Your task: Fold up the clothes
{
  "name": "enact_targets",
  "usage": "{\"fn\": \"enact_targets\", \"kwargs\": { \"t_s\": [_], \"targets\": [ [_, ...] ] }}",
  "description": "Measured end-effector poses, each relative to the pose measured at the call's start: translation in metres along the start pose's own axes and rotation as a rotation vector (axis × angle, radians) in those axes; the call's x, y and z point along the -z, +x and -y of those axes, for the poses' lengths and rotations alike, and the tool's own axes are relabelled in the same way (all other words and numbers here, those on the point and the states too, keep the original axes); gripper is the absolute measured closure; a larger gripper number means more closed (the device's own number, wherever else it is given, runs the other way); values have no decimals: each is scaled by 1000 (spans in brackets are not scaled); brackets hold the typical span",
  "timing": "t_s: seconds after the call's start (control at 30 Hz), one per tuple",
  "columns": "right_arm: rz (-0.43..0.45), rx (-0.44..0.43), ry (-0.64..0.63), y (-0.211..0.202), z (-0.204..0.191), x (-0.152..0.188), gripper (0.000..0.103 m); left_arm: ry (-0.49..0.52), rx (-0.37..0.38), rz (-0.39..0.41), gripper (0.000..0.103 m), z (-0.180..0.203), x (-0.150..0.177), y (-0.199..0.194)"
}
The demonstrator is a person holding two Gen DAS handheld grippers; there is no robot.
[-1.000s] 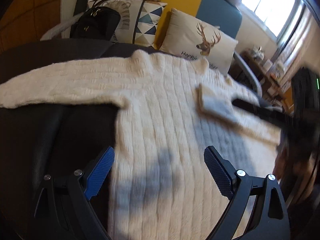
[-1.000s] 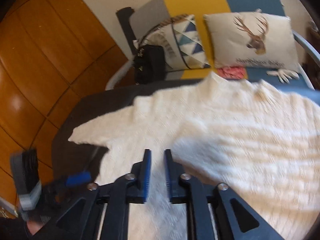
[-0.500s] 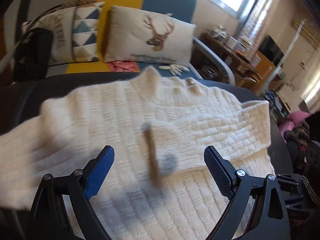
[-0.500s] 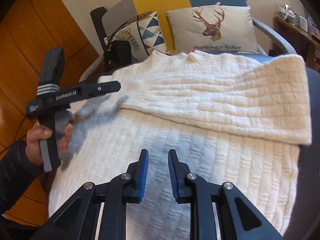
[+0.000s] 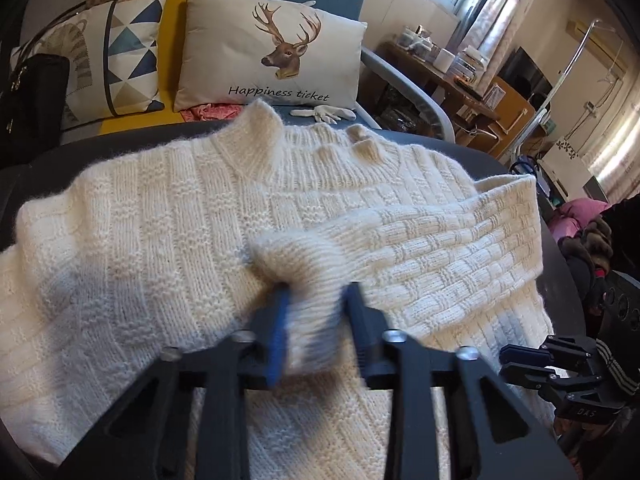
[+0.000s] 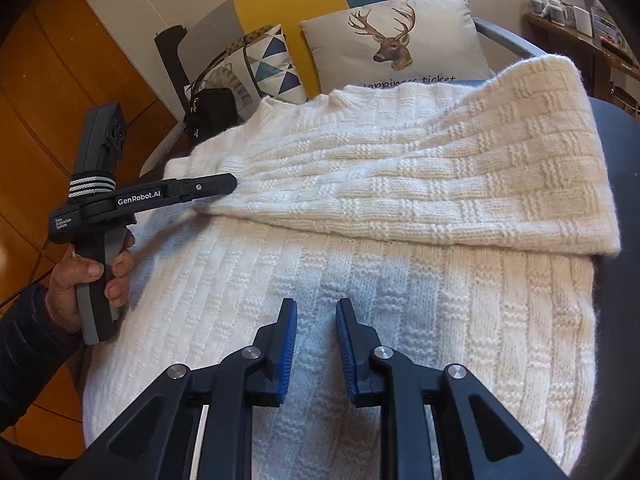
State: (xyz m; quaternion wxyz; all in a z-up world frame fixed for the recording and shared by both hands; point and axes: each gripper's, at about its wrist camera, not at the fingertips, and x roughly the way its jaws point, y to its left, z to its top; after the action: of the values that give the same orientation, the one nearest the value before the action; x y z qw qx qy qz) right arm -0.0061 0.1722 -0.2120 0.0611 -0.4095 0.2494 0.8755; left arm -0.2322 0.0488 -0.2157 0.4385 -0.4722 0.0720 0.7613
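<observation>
A cream knitted sweater (image 5: 160, 240) lies flat on a dark round table (image 5: 560, 280). One sleeve (image 5: 420, 248) is folded across its chest. My left gripper (image 5: 316, 320) is shut on the sleeve's cuff (image 5: 304, 264). In the right wrist view the same sweater (image 6: 400, 300) and folded sleeve (image 6: 420, 184) show, with the left gripper (image 6: 228, 184) at the cuff. My right gripper (image 6: 316, 340) hovers over the sweater's lower body, jaws slightly apart and empty.
A sofa behind the table holds a deer cushion (image 5: 276, 52), a triangle-pattern cushion (image 5: 116, 48) and a black bag (image 5: 32, 96). White gloves (image 5: 324, 114) lie on the seat. A desk with clutter (image 5: 452, 68) stands at the right. Wood panelling (image 6: 60, 80) is at the left.
My left gripper has moved in over the sweater and shut on the folded sleeve's cuff. My right gripper has let the sleeve go and drawn back toward the hem.
</observation>
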Motion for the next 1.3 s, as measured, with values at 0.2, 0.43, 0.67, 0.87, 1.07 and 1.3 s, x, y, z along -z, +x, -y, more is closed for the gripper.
{"fn": "enact_targets", "kwargs": {
  "t_s": [0.2,0.43,0.67,0.87,1.07,1.3],
  "targets": [
    [40,81,-15,-10,1,-4,82,-57,-23,132,95,14,-6,-35],
    [176,150,125,-59,42,-13,82,-131,-128,317,95,-8,-17,-110],
    [153,188,155,-58,58,-22,82,-125,-302,100,92,-49,20,-75],
    [179,212,112,-37,70,-82,82,-67,-335,80,92,-41,29,-67],
    [9,322,74,22,92,-114,88,-79,-368,55,90,-45,35,-70],
    [48,352,-52,16,61,-138,85,-34,-353,43,84,-48,34,-68]
  ]
}}
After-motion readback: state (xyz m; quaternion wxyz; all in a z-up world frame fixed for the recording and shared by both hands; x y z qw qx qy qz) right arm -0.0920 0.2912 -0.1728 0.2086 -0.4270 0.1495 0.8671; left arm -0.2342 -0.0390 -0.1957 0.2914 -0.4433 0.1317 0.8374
